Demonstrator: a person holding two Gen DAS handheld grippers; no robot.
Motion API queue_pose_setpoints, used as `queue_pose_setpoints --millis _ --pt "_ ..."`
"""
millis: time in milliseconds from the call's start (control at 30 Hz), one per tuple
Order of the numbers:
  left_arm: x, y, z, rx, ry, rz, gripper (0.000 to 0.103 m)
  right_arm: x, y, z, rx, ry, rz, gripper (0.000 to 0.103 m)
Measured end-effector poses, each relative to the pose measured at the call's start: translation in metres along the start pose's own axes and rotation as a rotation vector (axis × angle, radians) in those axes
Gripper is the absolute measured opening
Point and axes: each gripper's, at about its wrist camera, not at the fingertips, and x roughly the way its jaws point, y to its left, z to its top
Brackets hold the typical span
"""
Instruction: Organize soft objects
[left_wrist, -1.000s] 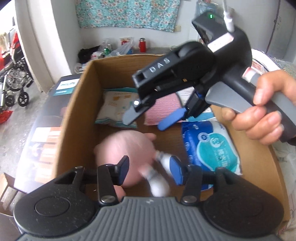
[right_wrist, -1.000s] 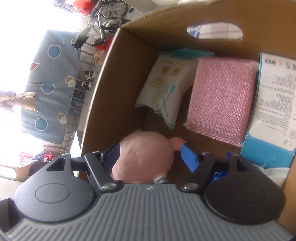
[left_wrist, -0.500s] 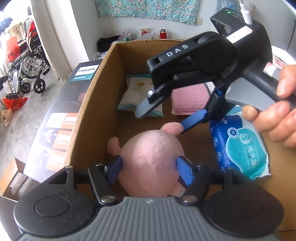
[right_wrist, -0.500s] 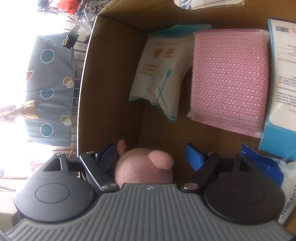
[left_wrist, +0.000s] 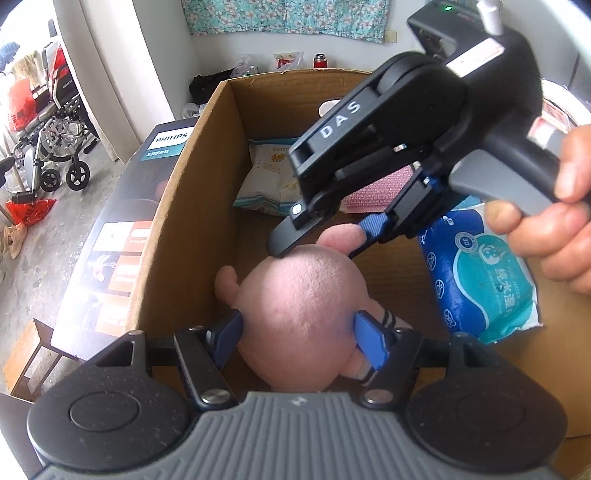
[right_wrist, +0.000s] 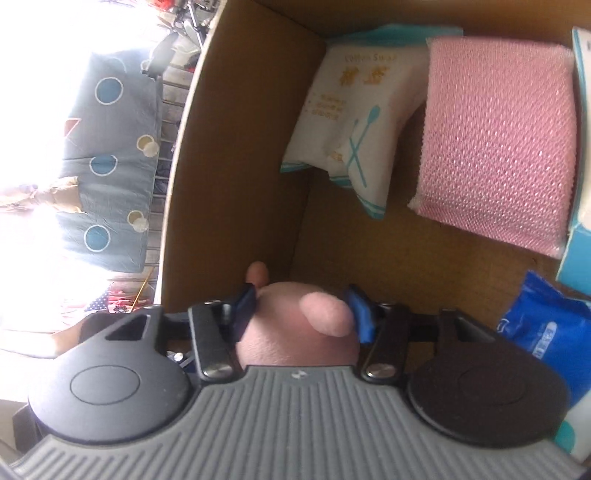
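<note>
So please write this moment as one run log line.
left gripper: shut on round pink plush toy | right gripper: straddling toy, grip unclear | brown cardboard box: toy inside

My left wrist view close above the cardboard box (left_wrist: 192, 206), facing 12 o'clock, my right wrist view nearer, both sharing the pink plush toy (left_wrist: 301, 314) (right_wrist: 295, 328).

Background only: wheelchair (left_wrist: 55, 147) parked far left on the concrete floor (left_wrist: 70, 236), red bag (left_wrist: 31, 210) beside it. Floral cloth (left_wrist: 288, 16) hangs on the back wall, red bottle (left_wrist: 319, 61) below it. Blue polka-dot blanket (right_wrist: 110, 162) hangs outside, overexposed surroundings.
</note>
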Motion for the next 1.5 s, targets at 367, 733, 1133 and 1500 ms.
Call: queue_pose_setpoints --millis 367,733,1133,1500 --pt "-0.002 -0.002 -0.003 0.006 -0.002 -0.019 0.068 -0.019 -0.016 -0.012 0.031 -0.035 0.038 0.036" --pt "0.000 0.001 -0.002 -0.009 0.002 -0.021 0.068 -0.035 -0.036 -0.018 0.084 -0.055 0.054 0.033" --pt "-0.002 0.003 -0.002 -0.017 -0.008 -0.029 0.067 -0.038 -0.030 -0.021 0.036 -0.108 0.023 0.012" --pt "-0.028 0.011 -0.004 -0.029 -0.070 -0.040 0.067 -0.083 0.023 -0.015 -0.129 -0.258 -0.013 0.009"
